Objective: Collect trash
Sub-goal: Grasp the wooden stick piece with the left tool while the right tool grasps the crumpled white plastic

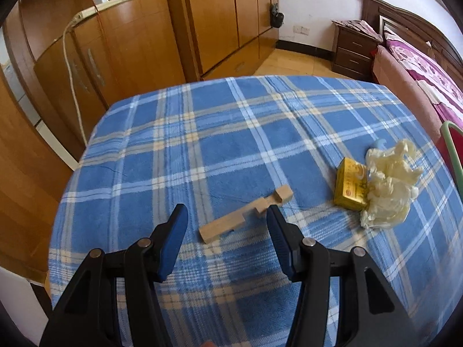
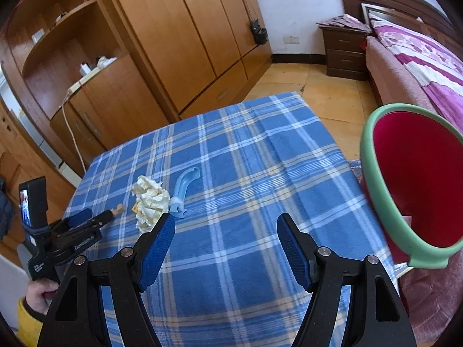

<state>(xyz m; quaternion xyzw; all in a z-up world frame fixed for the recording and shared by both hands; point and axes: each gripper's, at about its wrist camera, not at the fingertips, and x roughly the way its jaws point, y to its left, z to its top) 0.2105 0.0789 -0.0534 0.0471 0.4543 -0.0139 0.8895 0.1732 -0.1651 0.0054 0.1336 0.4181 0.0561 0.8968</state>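
Note:
On the blue plaid tablecloth (image 1: 231, 133) lie a notched wooden block (image 1: 246, 215), a yellow carton (image 1: 351, 186) and a crumpled cream plastic bag (image 1: 387, 185). My left gripper (image 1: 227, 212) is open, its fingers on either side of the block, just above it. In the right wrist view the bag (image 2: 150, 199), a light blue plastic piece (image 2: 183, 192) and the left gripper (image 2: 84, 217) show at the left. My right gripper (image 2: 225, 222) is open and empty over the cloth. A red bin with a green rim (image 2: 373, 179) stands at the right.
Wooden wardrobes (image 2: 185, 29) and a cabinet (image 1: 115, 57) stand behind the table. A nightstand (image 2: 344, 49) and a bed with a pink cover (image 2: 419, 57) are at the right. The table's far edge (image 1: 260, 79) drops to a wooden floor.

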